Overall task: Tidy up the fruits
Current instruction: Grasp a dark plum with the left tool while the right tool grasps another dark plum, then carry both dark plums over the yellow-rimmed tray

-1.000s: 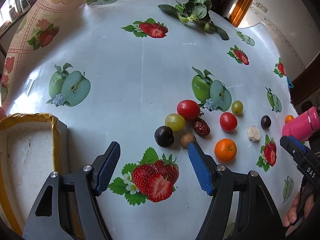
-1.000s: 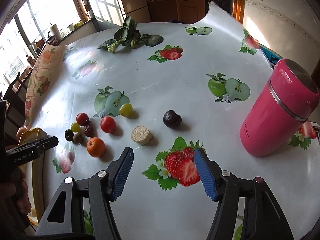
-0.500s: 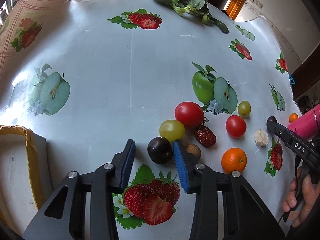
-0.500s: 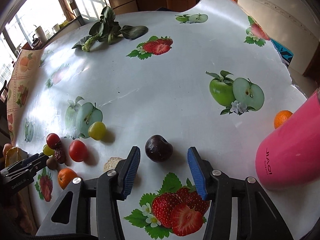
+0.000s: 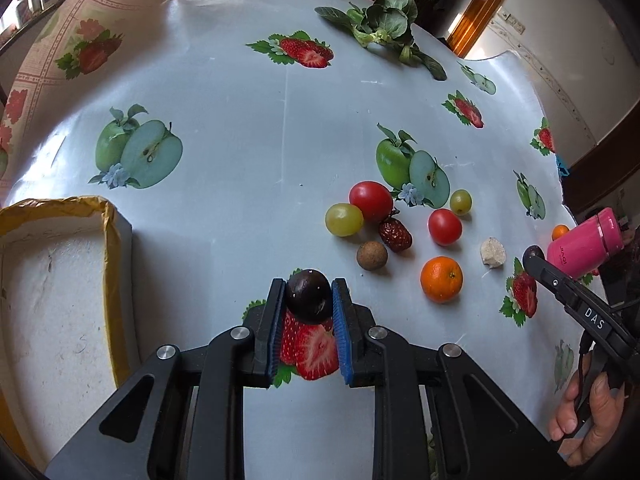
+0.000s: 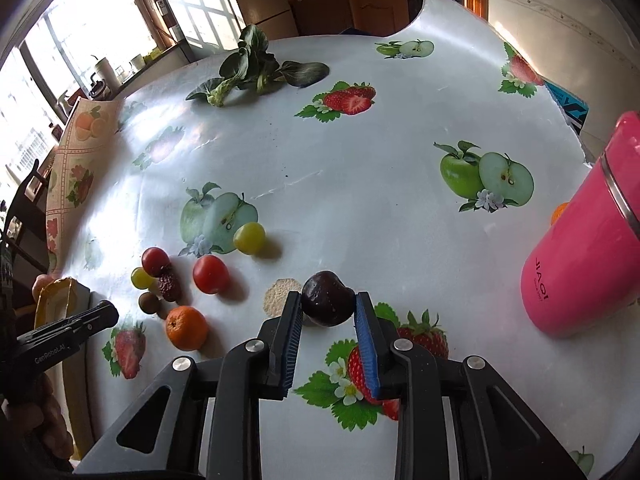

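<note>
My left gripper (image 5: 308,285) is shut on a dark plum (image 5: 309,298), just above the strawberry print near the table's front. My right gripper (image 6: 327,297) has a second dark plum (image 6: 326,300) between its blue pads, which touch it on both sides while the jaws are still closing. On the cloth lie a large tomato (image 5: 370,200), a green grape (image 5: 344,219), a red date (image 5: 395,234), a brown longan (image 5: 372,255), a small tomato (image 5: 445,226), a small grape (image 5: 460,201) and an orange (image 5: 441,279).
A white foam box (image 5: 116,240) with yellow tape stands at the left. A pink flask (image 6: 580,248) stands at the right, a small orange (image 5: 560,232) behind it. A beige chunk (image 5: 493,252) lies by the fruit, leafy greens (image 5: 384,24) at the far side. A hand (image 5: 588,420) holds the right gripper.
Both grippers went from wide open to closed around a dark plum each. The left one moved forward onto its plum; the right one did the same.
</note>
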Available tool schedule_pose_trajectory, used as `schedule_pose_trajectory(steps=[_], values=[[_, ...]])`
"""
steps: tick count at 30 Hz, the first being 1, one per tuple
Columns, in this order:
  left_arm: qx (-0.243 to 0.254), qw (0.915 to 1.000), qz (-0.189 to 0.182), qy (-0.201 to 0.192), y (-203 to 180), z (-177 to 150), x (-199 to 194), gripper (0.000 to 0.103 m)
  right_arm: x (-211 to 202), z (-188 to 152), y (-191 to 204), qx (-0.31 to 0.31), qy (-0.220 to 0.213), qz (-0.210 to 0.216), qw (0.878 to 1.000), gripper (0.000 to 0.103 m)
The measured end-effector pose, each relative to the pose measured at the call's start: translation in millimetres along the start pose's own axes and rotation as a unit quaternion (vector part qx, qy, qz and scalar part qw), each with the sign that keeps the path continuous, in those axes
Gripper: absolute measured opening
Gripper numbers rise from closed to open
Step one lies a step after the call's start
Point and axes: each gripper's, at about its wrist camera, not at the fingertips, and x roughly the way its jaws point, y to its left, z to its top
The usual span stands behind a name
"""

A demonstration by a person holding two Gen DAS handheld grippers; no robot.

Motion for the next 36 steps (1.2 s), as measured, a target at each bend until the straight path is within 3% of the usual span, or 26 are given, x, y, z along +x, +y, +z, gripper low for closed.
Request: schedule_pose_trajectory(steps=[18,36], values=[[0.002,0.9990,0.038,-0.025,8,-62,-74,0.020,-66,-65,91,-0.070,0.005,0.062,0.996,0.027],[-0.028,0.9970,0.055,-0.047,51,-95,-118,0.020,-93,-107,157,-0.126,0.013,0.088,0.988,0.027]])
